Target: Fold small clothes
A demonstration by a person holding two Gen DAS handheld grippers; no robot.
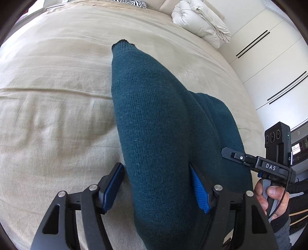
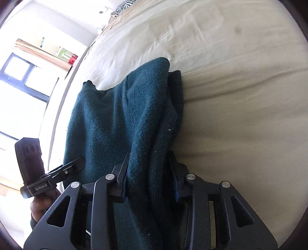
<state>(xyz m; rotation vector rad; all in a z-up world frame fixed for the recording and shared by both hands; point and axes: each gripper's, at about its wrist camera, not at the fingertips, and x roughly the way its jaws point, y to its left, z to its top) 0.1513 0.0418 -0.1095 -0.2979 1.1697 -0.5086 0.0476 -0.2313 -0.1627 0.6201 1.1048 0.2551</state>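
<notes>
A dark teal knitted garment point(image 1: 154, 119) lies folded lengthwise on the beige bed point(image 1: 57, 86). My left gripper point(image 1: 156, 184) straddles its near end with the blue pads point(image 1: 200, 190) wide apart; the cloth runs between them. My right gripper point(image 2: 150, 173) has the bunched near edge of the same garment point(image 2: 119, 115) filling the gap between its pads. The right gripper also shows at the right edge of the left wrist view point(image 1: 229, 152), and the left gripper at the lower left of the right wrist view point(image 2: 75, 163).
A crumpled white duvet point(image 1: 200, 21) and a zebra-print pillow point(image 1: 132, 2) lie at the far end of the bed. White wardrobe doors point(image 1: 269, 57) stand on the right. A window point(image 2: 21, 80) and a shelf are beyond the bed's edge.
</notes>
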